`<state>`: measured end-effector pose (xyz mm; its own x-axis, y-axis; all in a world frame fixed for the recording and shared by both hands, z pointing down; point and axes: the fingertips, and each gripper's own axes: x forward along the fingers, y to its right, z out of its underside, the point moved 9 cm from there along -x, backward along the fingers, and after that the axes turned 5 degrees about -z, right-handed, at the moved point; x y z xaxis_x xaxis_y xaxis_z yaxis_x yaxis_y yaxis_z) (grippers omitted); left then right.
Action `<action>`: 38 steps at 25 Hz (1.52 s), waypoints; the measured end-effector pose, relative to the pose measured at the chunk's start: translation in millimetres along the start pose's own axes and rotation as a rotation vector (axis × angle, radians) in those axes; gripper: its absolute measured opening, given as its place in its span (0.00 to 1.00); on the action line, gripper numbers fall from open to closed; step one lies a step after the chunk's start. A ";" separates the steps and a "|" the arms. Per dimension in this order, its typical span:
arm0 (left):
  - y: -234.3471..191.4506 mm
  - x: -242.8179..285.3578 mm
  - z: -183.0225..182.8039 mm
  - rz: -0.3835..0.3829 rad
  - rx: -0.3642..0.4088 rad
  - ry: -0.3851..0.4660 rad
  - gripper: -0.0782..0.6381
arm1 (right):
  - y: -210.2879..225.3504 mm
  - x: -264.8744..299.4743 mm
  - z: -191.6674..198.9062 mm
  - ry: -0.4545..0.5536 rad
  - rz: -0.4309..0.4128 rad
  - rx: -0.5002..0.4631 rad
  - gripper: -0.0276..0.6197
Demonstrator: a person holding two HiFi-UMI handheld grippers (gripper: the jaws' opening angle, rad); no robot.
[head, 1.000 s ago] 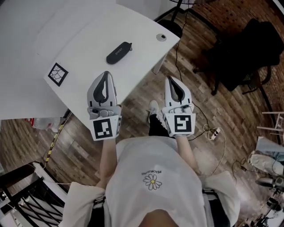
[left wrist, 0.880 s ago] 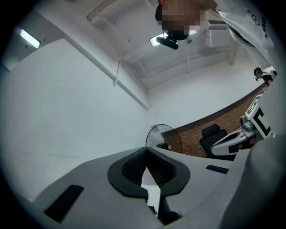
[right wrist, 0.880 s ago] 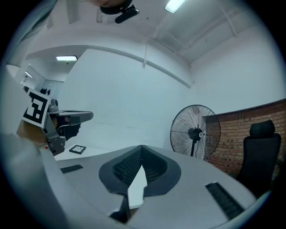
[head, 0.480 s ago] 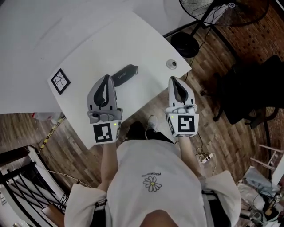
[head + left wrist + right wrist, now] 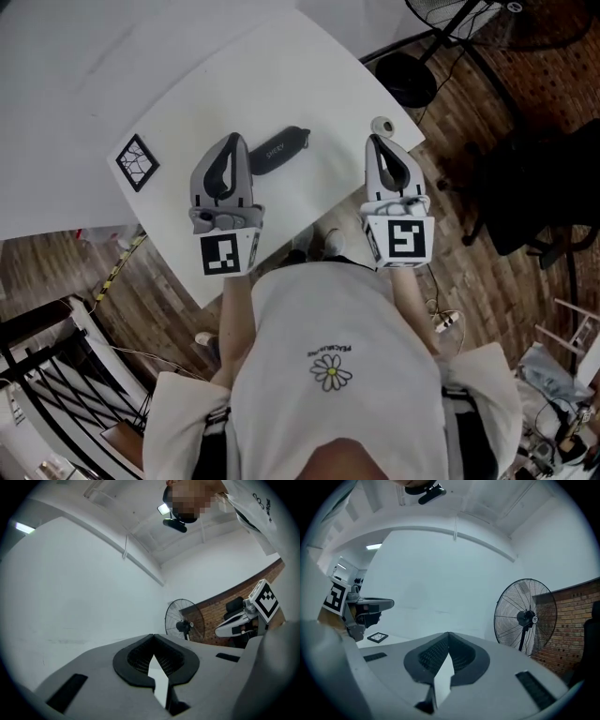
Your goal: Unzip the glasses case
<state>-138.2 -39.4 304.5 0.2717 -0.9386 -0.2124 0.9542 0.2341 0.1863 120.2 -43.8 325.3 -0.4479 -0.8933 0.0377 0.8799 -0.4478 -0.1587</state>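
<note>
A dark oblong glasses case [image 5: 281, 149] lies on the white table [image 5: 197, 103], zipped as far as I can see. My left gripper [image 5: 233, 141] hovers over the table just left of the case, jaws shut and empty. My right gripper [image 5: 377, 142] hangs over the table's right edge, to the right of the case, also shut with nothing held. In the left gripper view the tips [image 5: 153, 636] meet against a blank white wall; the case is hidden there. The right gripper view shows closed tips [image 5: 448, 634] and the left gripper [image 5: 356, 606] off to the side.
A square black marker [image 5: 137, 161] lies on the table's left part. A small round cap [image 5: 381, 125] sits near the right corner. A standing fan [image 5: 525, 620] and a brick wall [image 5: 572, 625] are beyond the table. A dark chair [image 5: 553, 197] stands on the wood floor.
Both grippers have moved forward over the table, so the case now lies between them rather than well ahead. Their jaws stayed shut.
</note>
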 end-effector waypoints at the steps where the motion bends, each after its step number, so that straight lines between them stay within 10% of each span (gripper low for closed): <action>1: -3.5 1.2 2.0 -0.004 0.001 0.006 0.13 | -0.8 3.0 0.9 0.002 0.003 0.001 0.05; 10: -16.2 12.9 17.2 0.039 0.004 -0.040 0.13 | -11.6 11.5 6.4 -0.006 0.011 0.015 0.05; 18: -37.2 34.9 84.2 0.339 0.171 -0.222 0.13 | -23.6 10.7 12.9 -0.037 0.013 0.025 0.05; 26: -25.7 10.3 156.7 0.666 0.190 -0.469 0.48 | -31.5 6.0 16.2 -0.071 0.008 0.025 0.05; 38: -13.1 -0.8 211.1 0.747 0.190 -0.684 0.60 | -40.0 8.2 23.6 -0.116 -0.010 0.025 0.05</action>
<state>-177.3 -95.2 504.7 0.6014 -0.5273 0.6002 0.5195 0.8289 0.2076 85.1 -34.1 355.3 -0.4364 -0.8866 0.1533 0.8799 -0.4561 -0.1330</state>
